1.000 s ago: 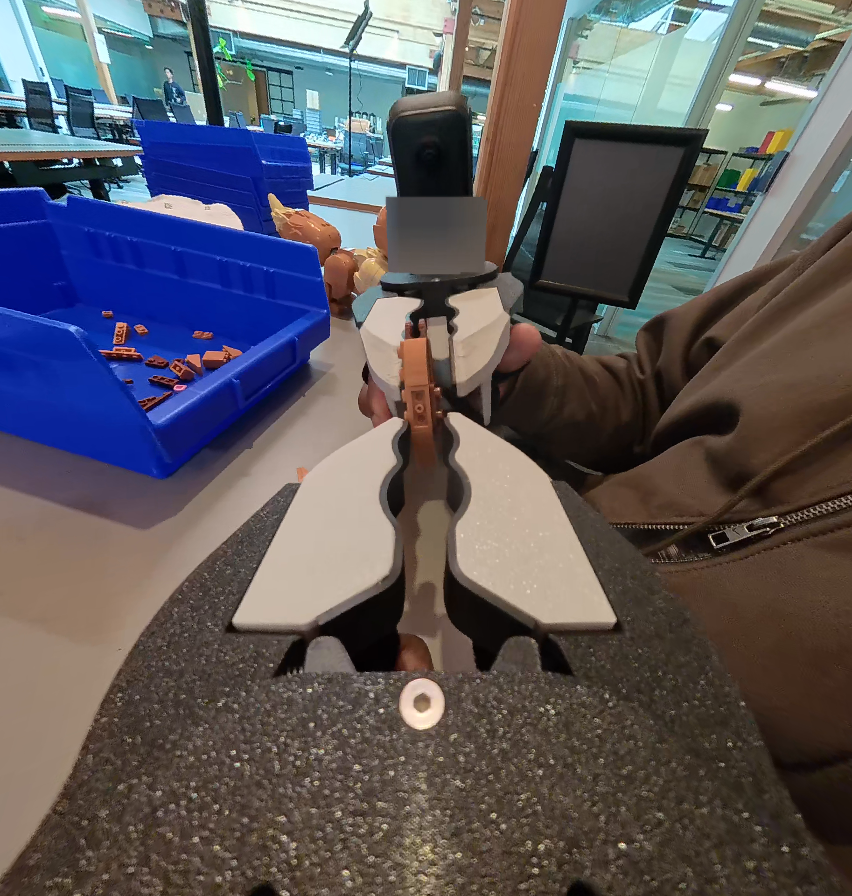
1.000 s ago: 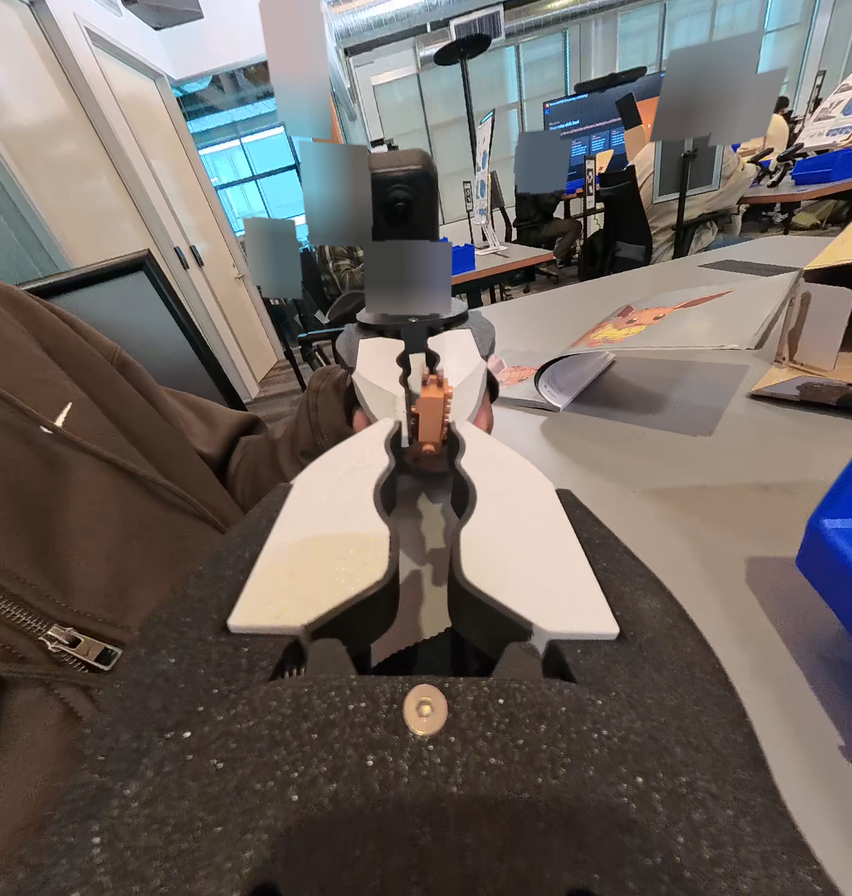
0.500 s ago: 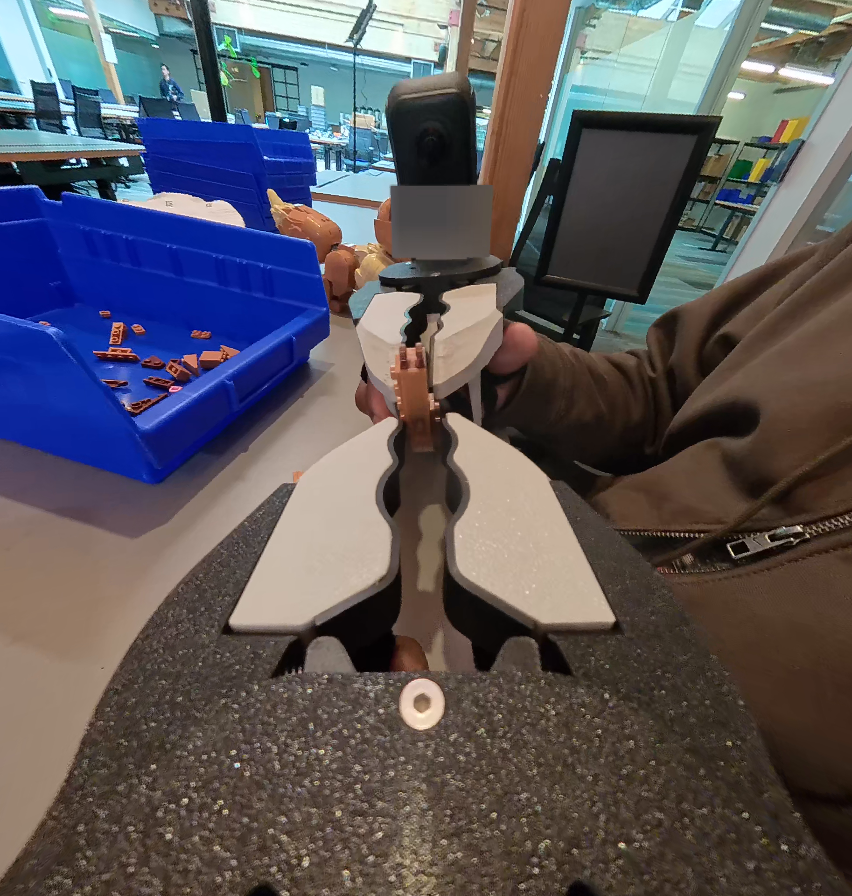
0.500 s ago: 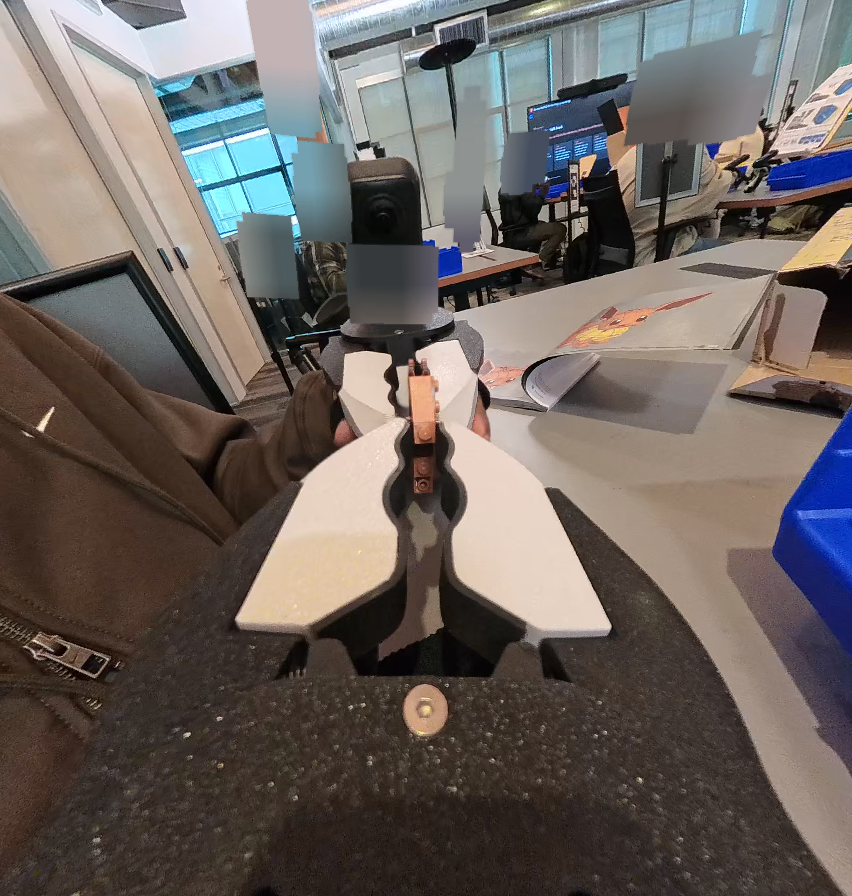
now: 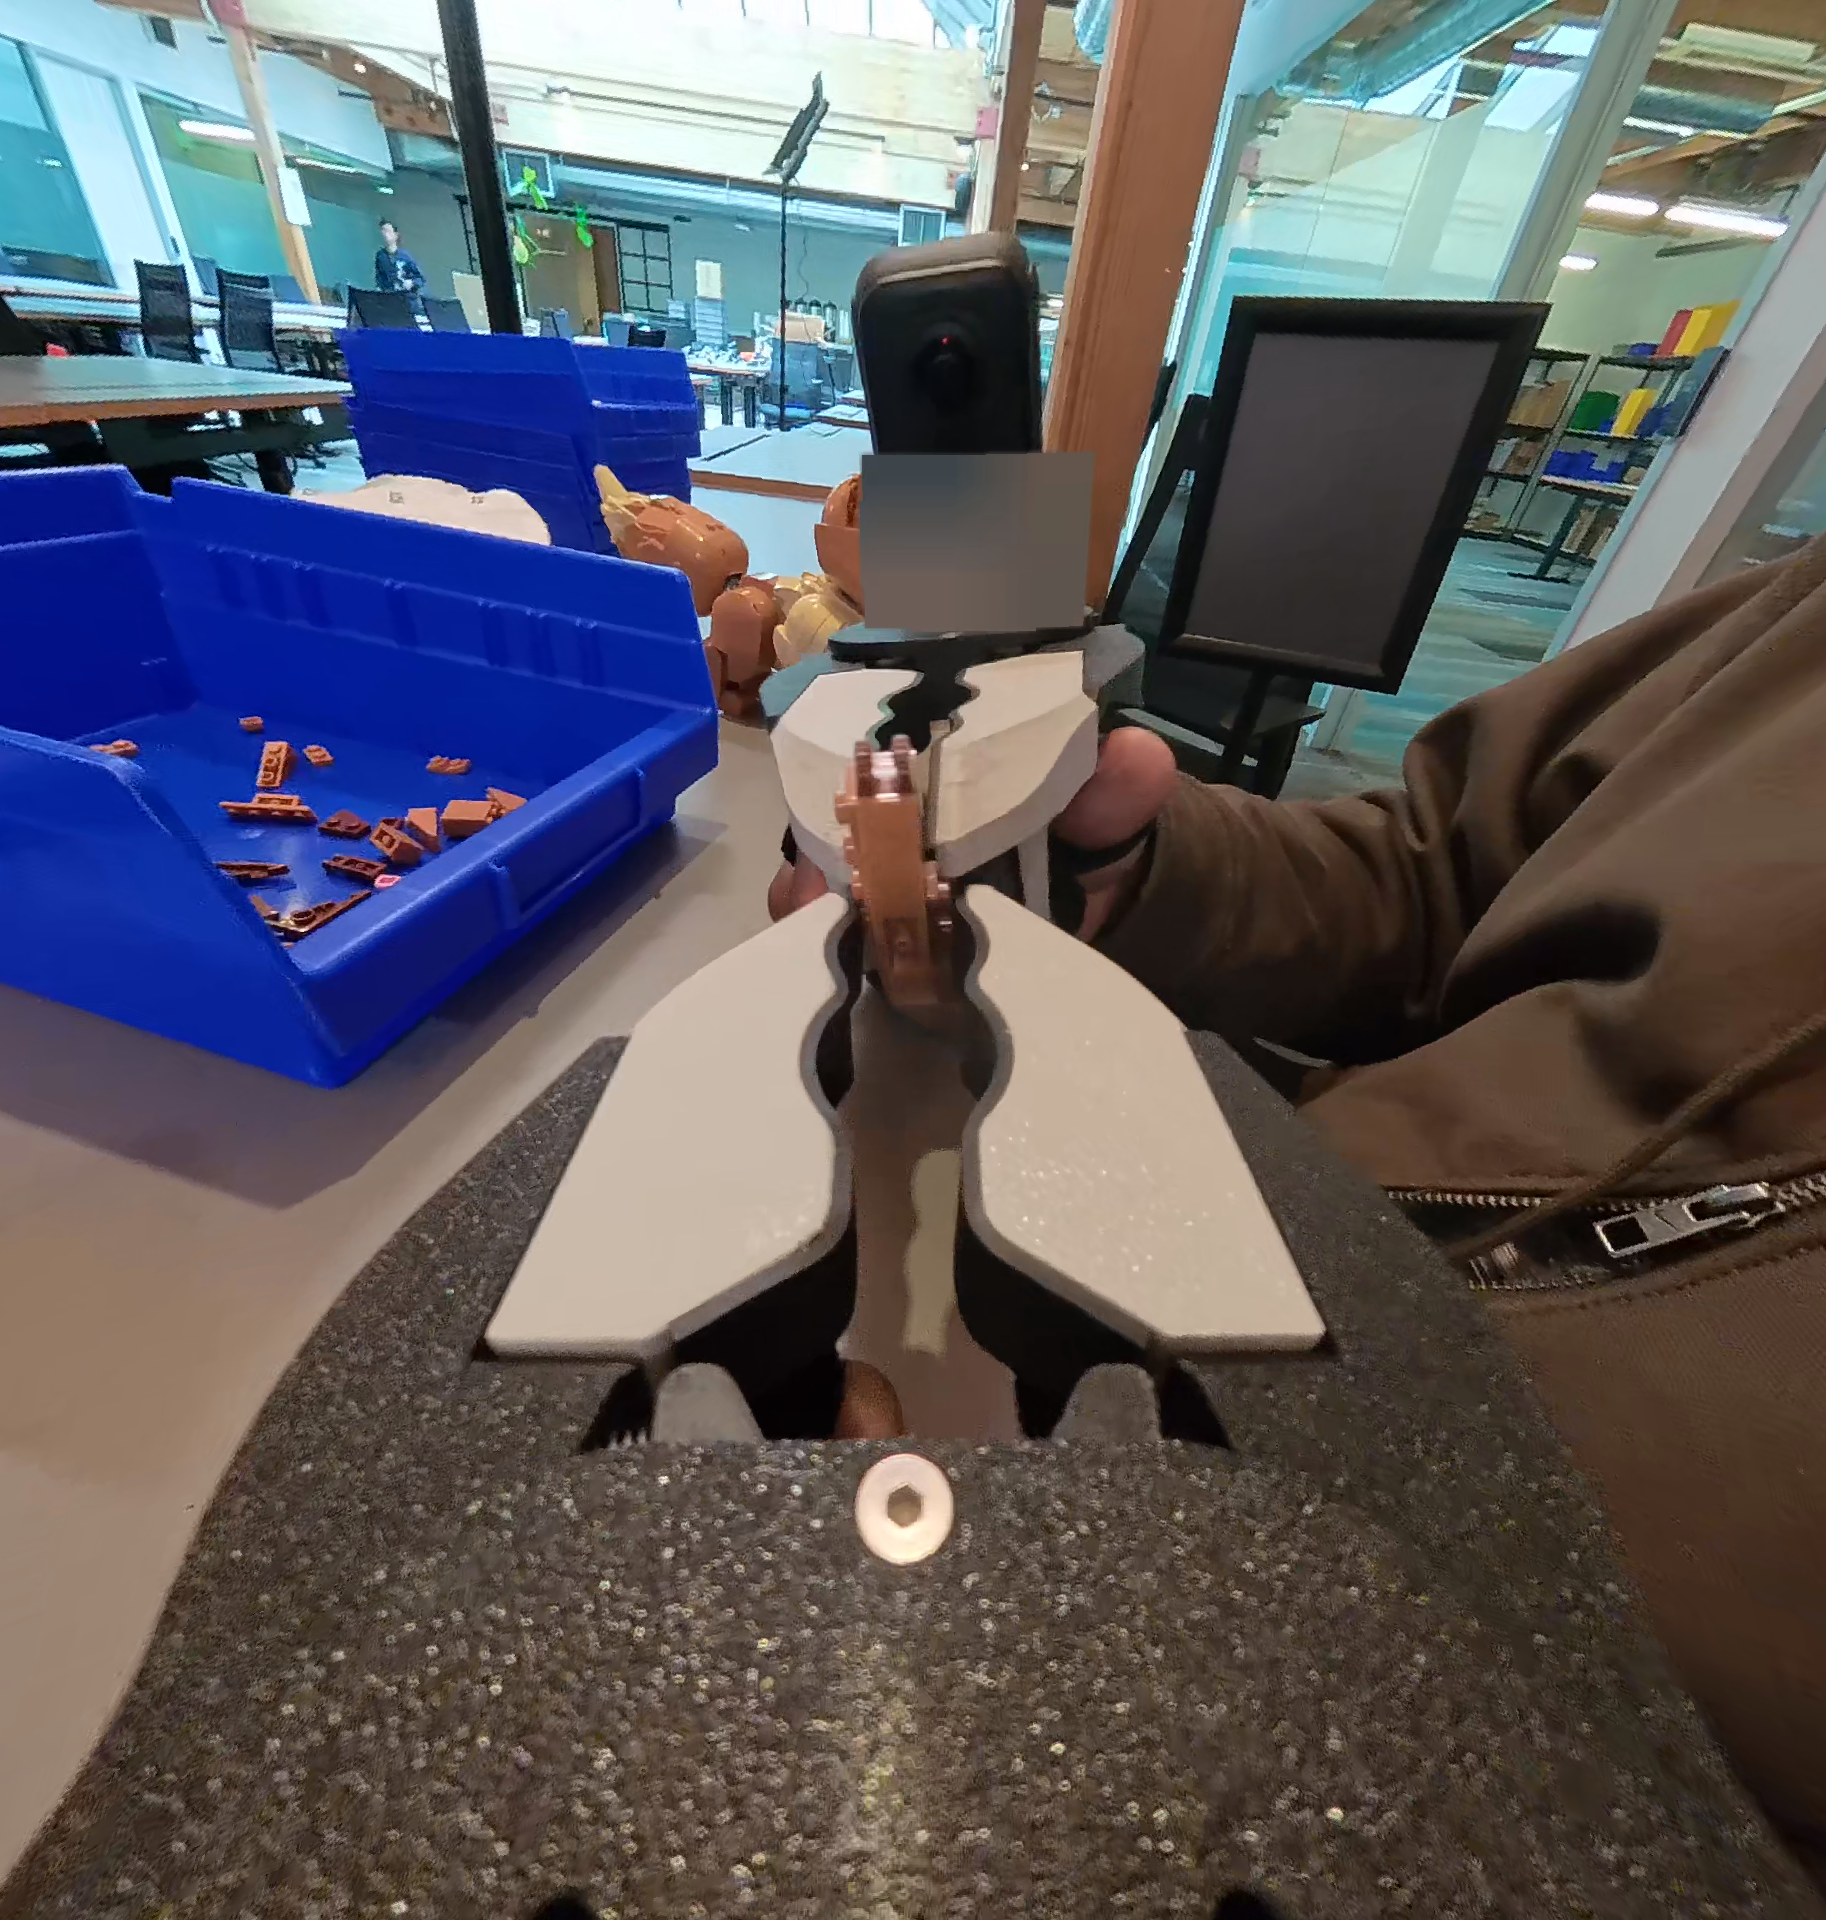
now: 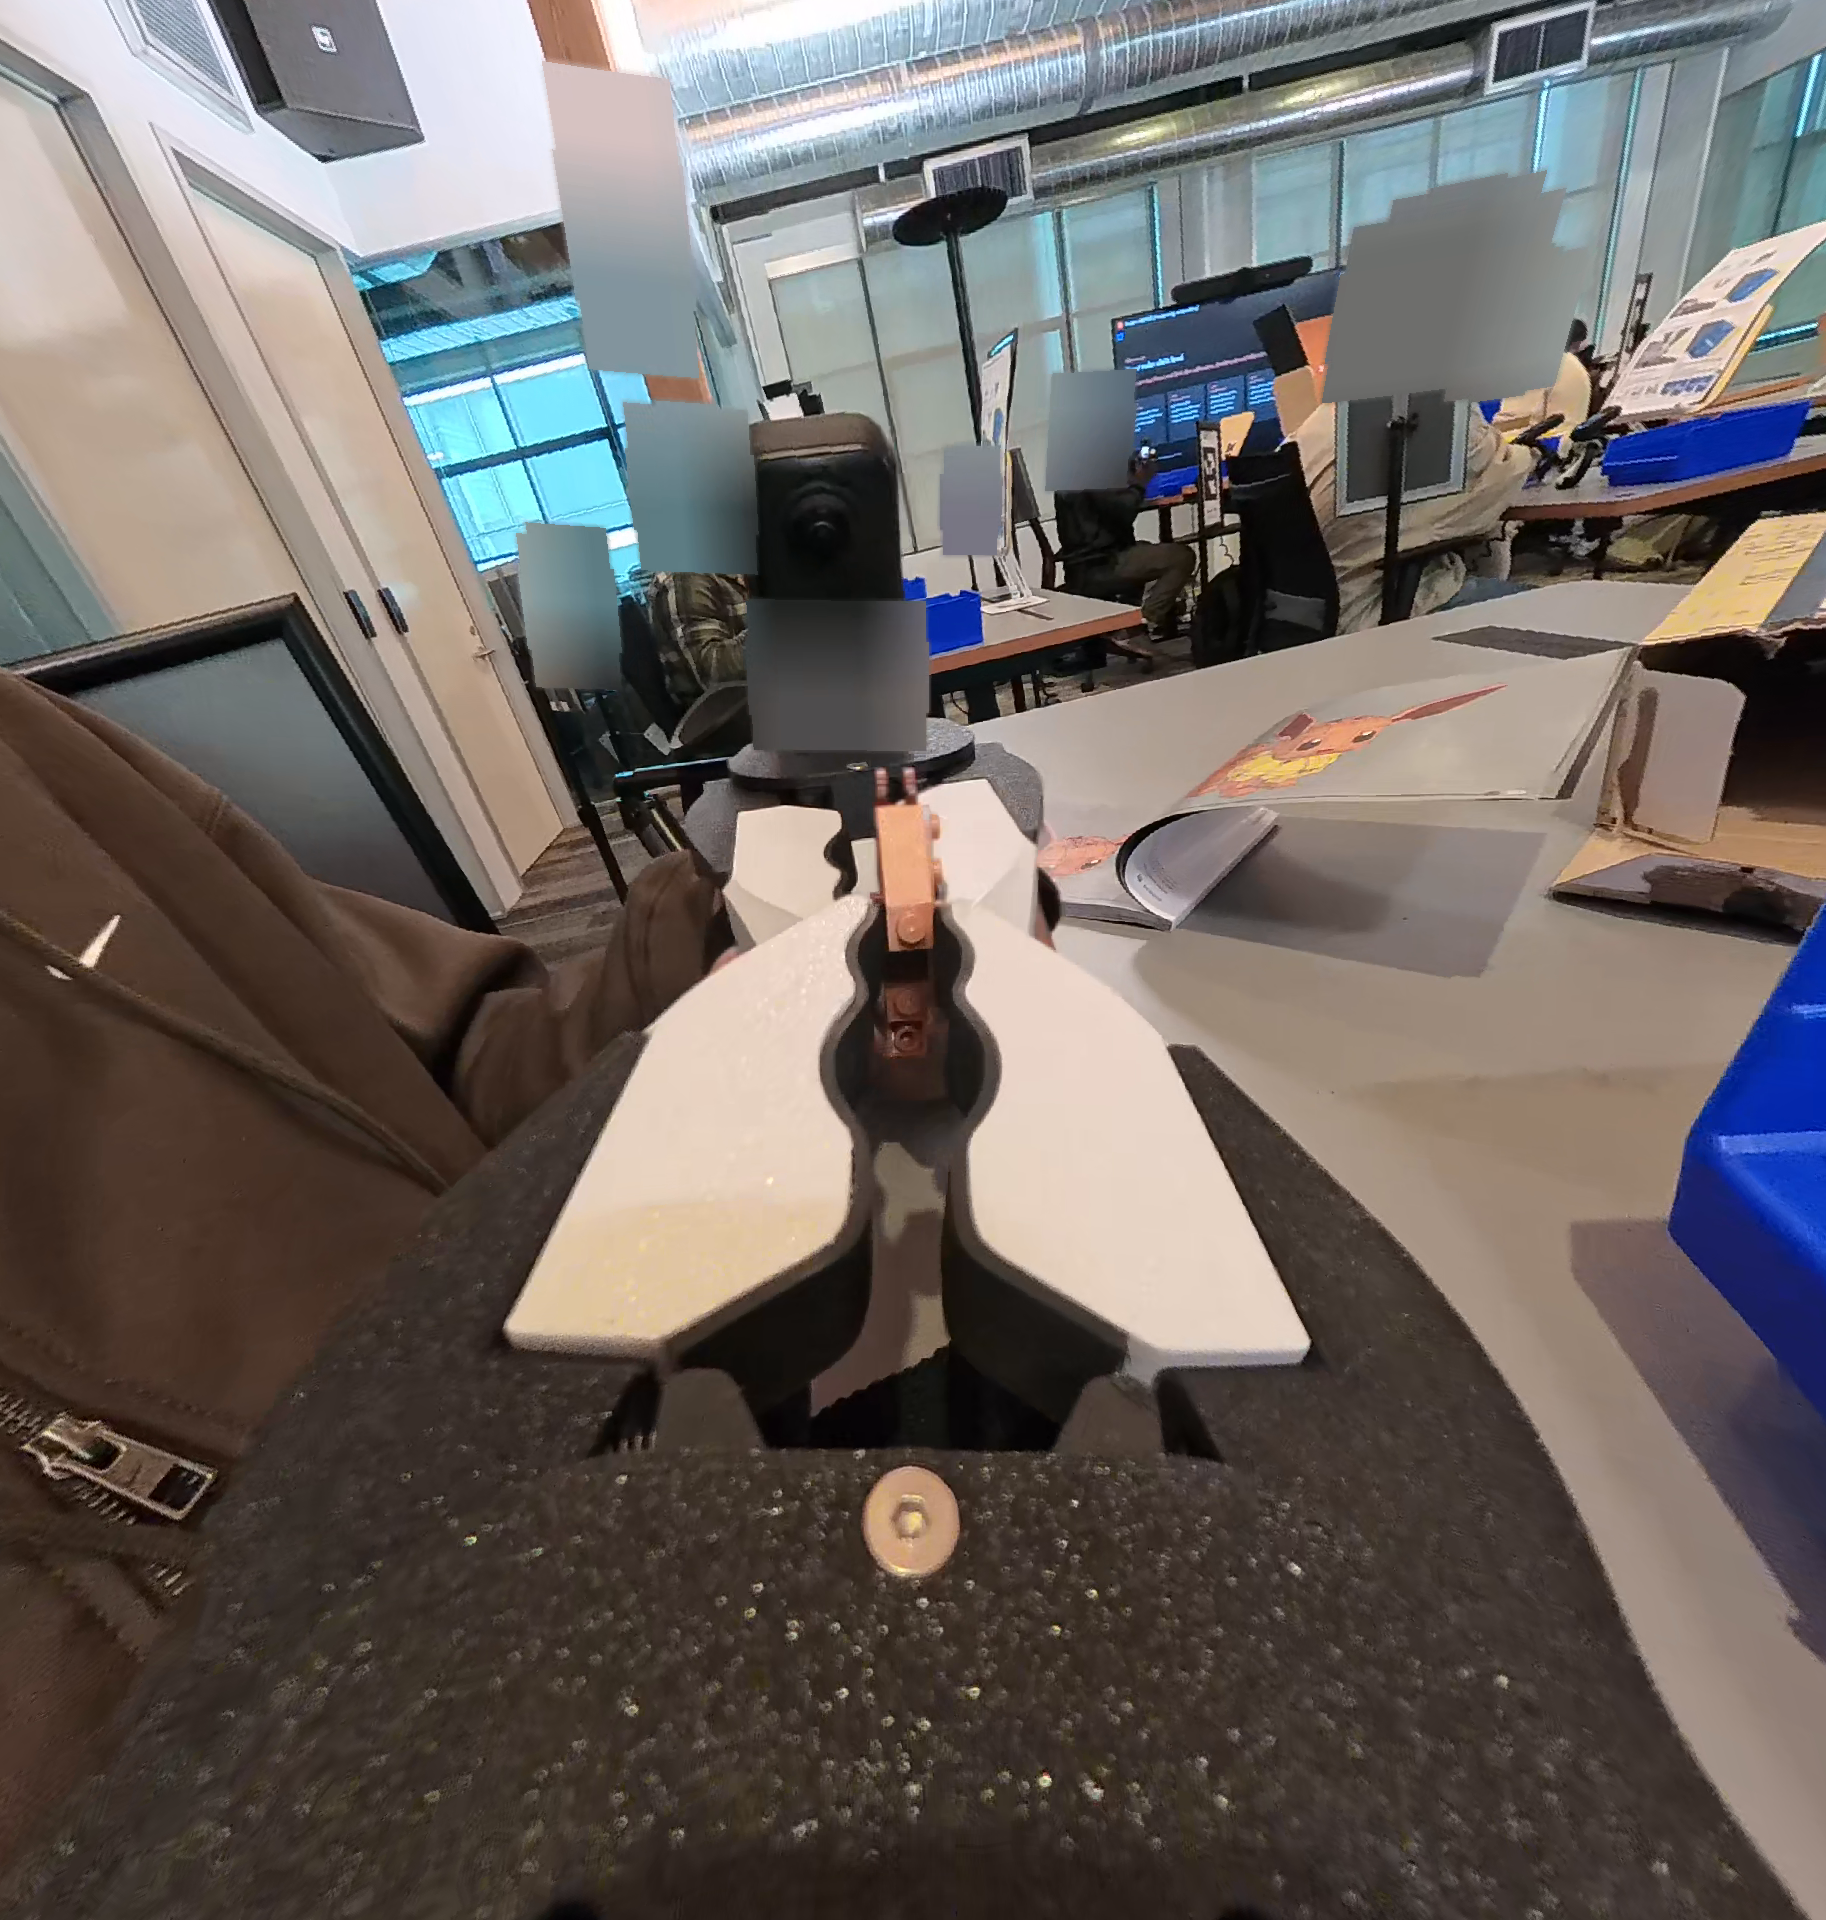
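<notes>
A grey tabletop [image 6: 1408, 1039] carried a blue bin [image 5: 369, 790] of small brown bricks [image 5: 369, 821] near one edge, a stack of blue bins [image 5: 514, 436] and brown brick-built figures [image 5: 722, 582] behind it, and an open booklet [image 6: 1356, 790] beside a torn cardboard box [image 6: 1740, 727].

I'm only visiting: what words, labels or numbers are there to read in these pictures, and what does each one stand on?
Nothing can be read clearly.
Dark screen at the back: lines of text, too small.
Open booklet on the table: fine print on the curled page, too small.
Propped sheet at the far right: print beside drawings, too small.
Yellow panel on the cardboard box: blurred.
Blue bin: no writing visible.
</notes>
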`<state>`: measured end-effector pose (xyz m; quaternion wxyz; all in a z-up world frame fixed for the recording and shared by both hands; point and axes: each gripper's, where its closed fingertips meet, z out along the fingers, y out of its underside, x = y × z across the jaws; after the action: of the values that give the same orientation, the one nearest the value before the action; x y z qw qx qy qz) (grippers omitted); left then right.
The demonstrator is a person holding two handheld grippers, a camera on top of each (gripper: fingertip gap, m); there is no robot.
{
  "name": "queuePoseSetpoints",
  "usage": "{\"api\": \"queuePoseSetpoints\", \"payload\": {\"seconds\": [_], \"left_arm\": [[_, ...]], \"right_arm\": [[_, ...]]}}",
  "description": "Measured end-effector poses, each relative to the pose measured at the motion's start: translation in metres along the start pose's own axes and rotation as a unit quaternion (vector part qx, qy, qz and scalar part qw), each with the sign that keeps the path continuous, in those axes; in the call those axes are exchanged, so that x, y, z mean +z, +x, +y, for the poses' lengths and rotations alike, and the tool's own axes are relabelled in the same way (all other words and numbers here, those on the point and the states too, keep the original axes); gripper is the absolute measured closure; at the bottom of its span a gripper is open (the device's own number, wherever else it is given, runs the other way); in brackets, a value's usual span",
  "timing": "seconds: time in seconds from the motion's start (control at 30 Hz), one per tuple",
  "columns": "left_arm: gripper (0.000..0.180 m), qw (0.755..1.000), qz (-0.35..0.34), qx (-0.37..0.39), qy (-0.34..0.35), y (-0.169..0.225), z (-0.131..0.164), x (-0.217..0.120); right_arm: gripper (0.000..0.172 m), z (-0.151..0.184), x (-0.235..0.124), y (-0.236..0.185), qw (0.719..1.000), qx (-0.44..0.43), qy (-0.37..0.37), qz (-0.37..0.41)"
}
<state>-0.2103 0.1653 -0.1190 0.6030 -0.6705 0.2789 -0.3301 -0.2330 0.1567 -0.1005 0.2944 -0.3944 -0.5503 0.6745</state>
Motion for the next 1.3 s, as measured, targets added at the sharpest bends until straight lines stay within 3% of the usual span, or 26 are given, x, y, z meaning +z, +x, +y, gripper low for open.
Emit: {"api": "queuePoseSetpoints", "payload": {"seconds": [0.53, 0.63, 0.73, 1.13, 1.3], "left_arm": [[0.165, 0.999, 0.013, -0.027, -0.044, -0.003, 0.009, -0.009], [0.166, 0.998, -0.031, -0.057, 0.02, -0.026, -0.01, -0.047], [0.165, 0.996, -0.05, -0.06, 0.053, -0.035, -0.019, -0.075], [0.165, 0.997, -0.065, -0.041, -0.018, -0.033, 0.003, -0.049], [0.165, 0.997, -0.066, -0.035, -0.034, -0.032, 0.008, -0.043]], "right_arm": [[0.164, 0.011, -0.002, 0.003, 0.999, -0.01, -0.044, 0.003], [0.164, -0.015, -0.034, 0.021, 0.999, 0.02, 0.028, 0.027], [0.164, -0.026, -0.058, 0.036, 0.997, 0.022, 0.05, 0.055], [0.164, -0.033, -0.059, 0.037, 0.995, 0.05, 0.081, 0.041], [0.164, -0.048, -0.065, 0.027, 0.989, 0.073, 0.131, -0.008]]}}
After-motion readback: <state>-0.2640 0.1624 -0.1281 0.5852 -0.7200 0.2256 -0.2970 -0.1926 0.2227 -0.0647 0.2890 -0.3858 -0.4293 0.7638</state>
